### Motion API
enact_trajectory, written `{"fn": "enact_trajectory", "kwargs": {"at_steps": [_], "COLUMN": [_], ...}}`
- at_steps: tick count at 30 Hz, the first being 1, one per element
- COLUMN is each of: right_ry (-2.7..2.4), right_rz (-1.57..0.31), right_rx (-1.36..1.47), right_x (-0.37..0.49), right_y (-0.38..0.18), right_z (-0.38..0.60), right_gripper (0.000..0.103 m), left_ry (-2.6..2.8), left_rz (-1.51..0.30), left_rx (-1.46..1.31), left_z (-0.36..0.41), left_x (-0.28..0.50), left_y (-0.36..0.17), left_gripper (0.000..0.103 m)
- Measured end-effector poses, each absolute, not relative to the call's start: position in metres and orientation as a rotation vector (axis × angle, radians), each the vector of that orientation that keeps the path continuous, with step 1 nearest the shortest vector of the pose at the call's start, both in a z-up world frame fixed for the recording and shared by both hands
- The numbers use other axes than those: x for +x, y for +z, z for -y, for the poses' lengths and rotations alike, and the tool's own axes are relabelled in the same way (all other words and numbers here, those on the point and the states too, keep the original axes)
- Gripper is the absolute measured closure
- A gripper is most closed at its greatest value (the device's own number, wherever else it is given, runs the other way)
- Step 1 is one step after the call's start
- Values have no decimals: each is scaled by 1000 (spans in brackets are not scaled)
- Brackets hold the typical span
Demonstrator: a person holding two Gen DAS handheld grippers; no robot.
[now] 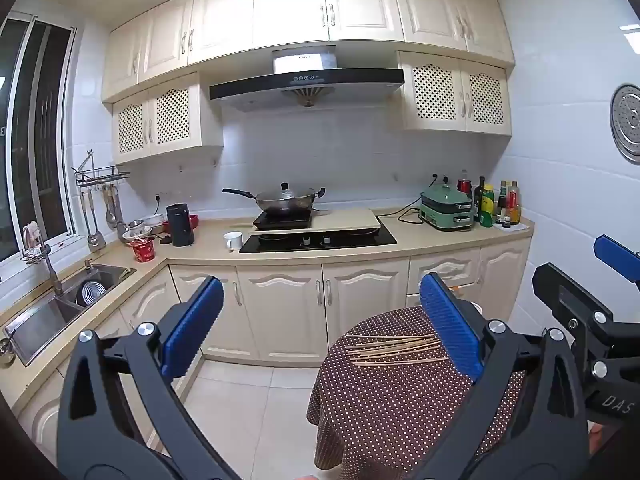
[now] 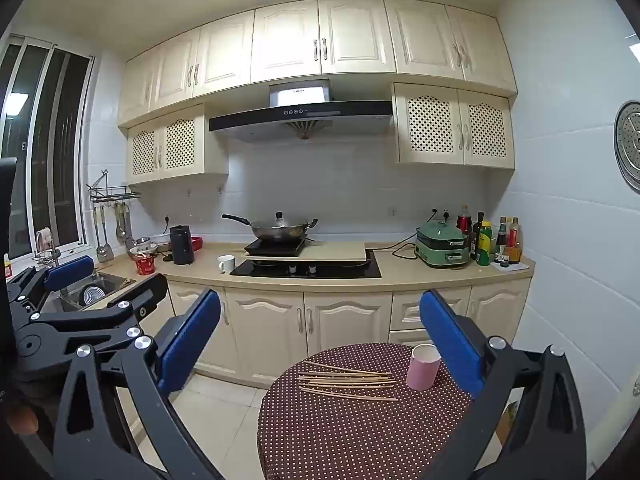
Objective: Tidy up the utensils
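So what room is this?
A home kitchen, it looks like. There is a stove with a pan on it, a sink by the window, and cupboards above.

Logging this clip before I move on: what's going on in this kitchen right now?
A person holds a two-finger gripper in each hand above a small round table with a dotted cloth. Both the left gripper and the right gripper are open and empty. A loose pile of wooden chopsticks lies on the table, with a pink cup standing upright beside it. Nothing has been picked up yet.
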State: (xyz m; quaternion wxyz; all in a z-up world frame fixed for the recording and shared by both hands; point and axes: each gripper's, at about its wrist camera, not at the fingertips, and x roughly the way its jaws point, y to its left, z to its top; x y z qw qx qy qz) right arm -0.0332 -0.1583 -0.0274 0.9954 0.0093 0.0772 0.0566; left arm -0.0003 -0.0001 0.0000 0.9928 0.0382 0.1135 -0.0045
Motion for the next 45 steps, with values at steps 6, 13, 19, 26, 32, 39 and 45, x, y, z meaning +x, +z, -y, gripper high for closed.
{"fn": "enact_trajectory", "kwargs": {"at_steps": [6,13,19,26,32,39,45], "right_ry": [113,111,113,111,110,108,106], "right_rz": [-151,-145,-147,-148,-147,-148,-150], "right_rx": [20,19,21,19,17,19,16], "right_x": [-33,-36,-33,-32,-31,-32,-31], "right_y": [-28,-29,-29,-32,-30,-32,-32], "right_z": [158,154,154,153,151,149,147], "right_gripper": [7,7,7,7,7,7,7], "left_ry": [-7,-6,-7,-8,-9,-6,-8], "left_rz": [-230,-227,-227,-227,-228,-227,-226], "left_rx": [77,77,75,70,69,70,68], "left_z": [0,-2,-5,-6,-7,-6,-9], "left_x": [0,0,-2,-1,0,0,2], "left_y": [0,-1,0,0,1,1,1], "left_gripper": [6,6,6,6,6,6,6]}}
